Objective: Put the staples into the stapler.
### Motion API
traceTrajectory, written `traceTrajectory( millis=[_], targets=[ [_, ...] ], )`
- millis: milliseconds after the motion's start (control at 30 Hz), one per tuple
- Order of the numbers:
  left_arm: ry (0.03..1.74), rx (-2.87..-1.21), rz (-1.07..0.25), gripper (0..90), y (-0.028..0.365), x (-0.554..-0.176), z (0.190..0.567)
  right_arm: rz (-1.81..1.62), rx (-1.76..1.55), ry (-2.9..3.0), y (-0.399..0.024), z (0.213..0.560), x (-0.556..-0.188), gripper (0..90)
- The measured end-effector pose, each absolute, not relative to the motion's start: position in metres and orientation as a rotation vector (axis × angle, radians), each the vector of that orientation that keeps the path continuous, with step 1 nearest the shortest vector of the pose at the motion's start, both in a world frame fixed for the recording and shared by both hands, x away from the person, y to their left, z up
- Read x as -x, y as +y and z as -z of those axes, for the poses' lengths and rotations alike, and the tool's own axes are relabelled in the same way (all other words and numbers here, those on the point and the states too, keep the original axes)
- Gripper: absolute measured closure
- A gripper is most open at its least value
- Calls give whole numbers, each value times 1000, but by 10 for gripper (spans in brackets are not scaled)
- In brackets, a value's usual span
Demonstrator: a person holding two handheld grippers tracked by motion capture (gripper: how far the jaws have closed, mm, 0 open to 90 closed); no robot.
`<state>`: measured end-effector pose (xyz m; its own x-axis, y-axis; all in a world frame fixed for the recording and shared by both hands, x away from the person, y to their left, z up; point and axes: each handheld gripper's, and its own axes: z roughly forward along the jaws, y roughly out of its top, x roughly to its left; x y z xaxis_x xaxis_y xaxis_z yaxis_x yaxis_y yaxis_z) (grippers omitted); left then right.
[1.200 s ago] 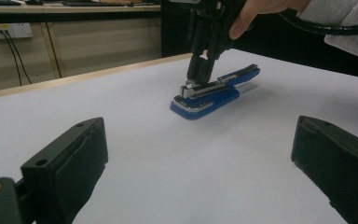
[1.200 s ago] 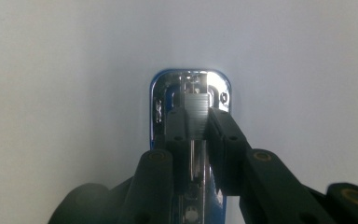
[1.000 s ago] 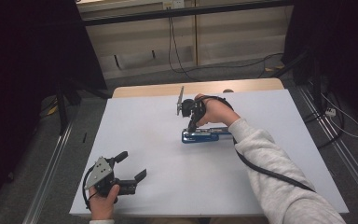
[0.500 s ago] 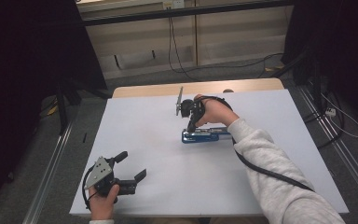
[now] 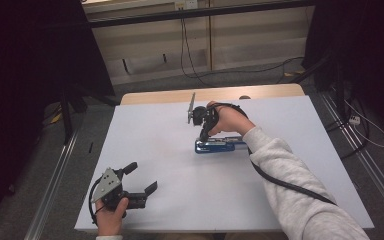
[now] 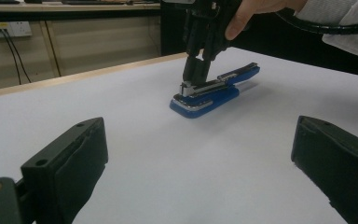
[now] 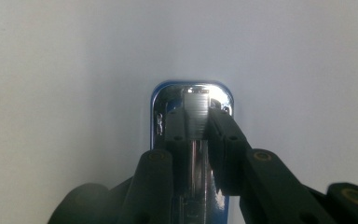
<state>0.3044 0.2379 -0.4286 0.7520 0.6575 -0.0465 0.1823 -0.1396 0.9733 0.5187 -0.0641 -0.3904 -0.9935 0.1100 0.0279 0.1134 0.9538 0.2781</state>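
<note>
A blue stapler with a chrome top lies flat a little beyond the middle of the white table. My right gripper points down at the stapler's left end and is shut on its chrome upper arm. In the right gripper view the stapler has its metal arm clamped between the two black jaws of the right gripper. My left gripper rests at the near left of the table, open and holding nothing. In the left gripper view the left gripper faces the stapler from a distance.
A wooden strip runs along the table's far edge. Cables trail over the floor behind it. Metal rails flank the table on both sides. A grey sleeve crosses the near right of the table.
</note>
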Motion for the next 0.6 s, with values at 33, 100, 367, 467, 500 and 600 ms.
traceTrajectory(
  millis=[33,100,367,467,500,600],
  targets=[
    [675,-1692,-468,37,238,-304,429,443,184,-3092,-64,391,-519,781],
    [674,-1692,-471,37,238,-304,429,452,196,-3087,-64,391,-519,730],
    [671,-1692,-466,37,237,-306,428,503,228,-3079,-73,388,-515,681],
    [670,-1697,-463,37,236,-307,428,570,249,-3063,-81,384,-512,654],
    [671,-1696,-462,37,235,-308,428,587,266,-3057,-83,382,-511,651],
    [672,-1699,-452,37,232,-310,428,656,303,-3039,-95,379,-509,595]
  ],
)
